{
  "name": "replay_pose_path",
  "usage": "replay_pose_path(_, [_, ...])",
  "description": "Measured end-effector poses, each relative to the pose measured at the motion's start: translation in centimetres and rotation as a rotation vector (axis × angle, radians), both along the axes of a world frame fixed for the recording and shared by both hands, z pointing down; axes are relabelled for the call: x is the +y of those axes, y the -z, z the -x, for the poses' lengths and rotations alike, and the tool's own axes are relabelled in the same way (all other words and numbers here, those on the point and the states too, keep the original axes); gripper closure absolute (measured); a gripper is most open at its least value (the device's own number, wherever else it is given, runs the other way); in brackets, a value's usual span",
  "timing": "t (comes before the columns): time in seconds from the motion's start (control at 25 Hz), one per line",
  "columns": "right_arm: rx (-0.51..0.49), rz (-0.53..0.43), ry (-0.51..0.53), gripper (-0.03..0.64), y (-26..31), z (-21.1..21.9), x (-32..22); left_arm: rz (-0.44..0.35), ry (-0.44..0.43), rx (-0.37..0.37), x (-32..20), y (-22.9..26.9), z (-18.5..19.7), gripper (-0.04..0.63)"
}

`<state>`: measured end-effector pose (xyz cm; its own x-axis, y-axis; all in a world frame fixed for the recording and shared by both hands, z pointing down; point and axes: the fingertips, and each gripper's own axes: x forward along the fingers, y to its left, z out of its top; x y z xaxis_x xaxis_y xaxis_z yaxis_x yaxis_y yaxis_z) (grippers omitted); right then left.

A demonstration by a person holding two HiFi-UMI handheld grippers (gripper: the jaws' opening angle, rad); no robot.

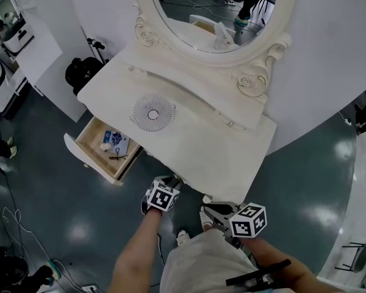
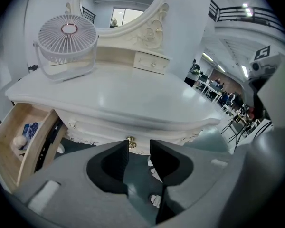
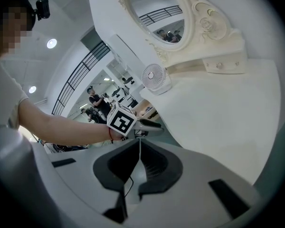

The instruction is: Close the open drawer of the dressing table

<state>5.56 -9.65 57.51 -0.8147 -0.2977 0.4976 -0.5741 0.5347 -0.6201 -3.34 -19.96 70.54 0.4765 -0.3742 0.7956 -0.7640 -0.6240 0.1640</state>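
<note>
The white dressing table (image 1: 213, 145) has one wooden drawer (image 1: 97, 144) pulled out at its left end, holding a blue packet and small items. In the left gripper view this open drawer (image 2: 14, 148) is at the far left. My left gripper (image 1: 174, 180) hangs in front of the table's middle, below its front edge. Its jaws (image 2: 139, 155) stand open with nothing between them, and a brass knob (image 2: 131, 140) lies just beyond. My right gripper (image 1: 205, 210) is lower and to the right, near the table's right corner, with its jaws (image 3: 140, 148) shut on nothing.
A small round white fan (image 1: 153, 112) stands on the tabletop in front of the oval mirror (image 1: 213, 11). A black bag (image 1: 82, 72) sits on the floor behind the table's left end. Cables (image 1: 12, 224) trail on the dark floor at lower left.
</note>
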Motion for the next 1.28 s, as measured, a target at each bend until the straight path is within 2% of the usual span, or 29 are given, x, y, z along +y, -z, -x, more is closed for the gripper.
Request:
replay_pose_path(0.4, [-0.013,-0.012,-0.018,0.598,1.2,0.2,1.8,-0.041,0.024,0.054,2.5,3.9,-0.7,0.460])
replay_pose_path(0.96, [-0.039,-0.037,-0.049,0.598,2.8,0.2,4.0,-0.106,0.060,0.111,7.0,8.4,-0.9,0.528])
replay_pose_path(1.28, [-0.056,-0.056,-0.057,0.598,4.2,0.7,4.8,-0.140,0.022,0.142,10.1,11.1,-2.3,0.558])
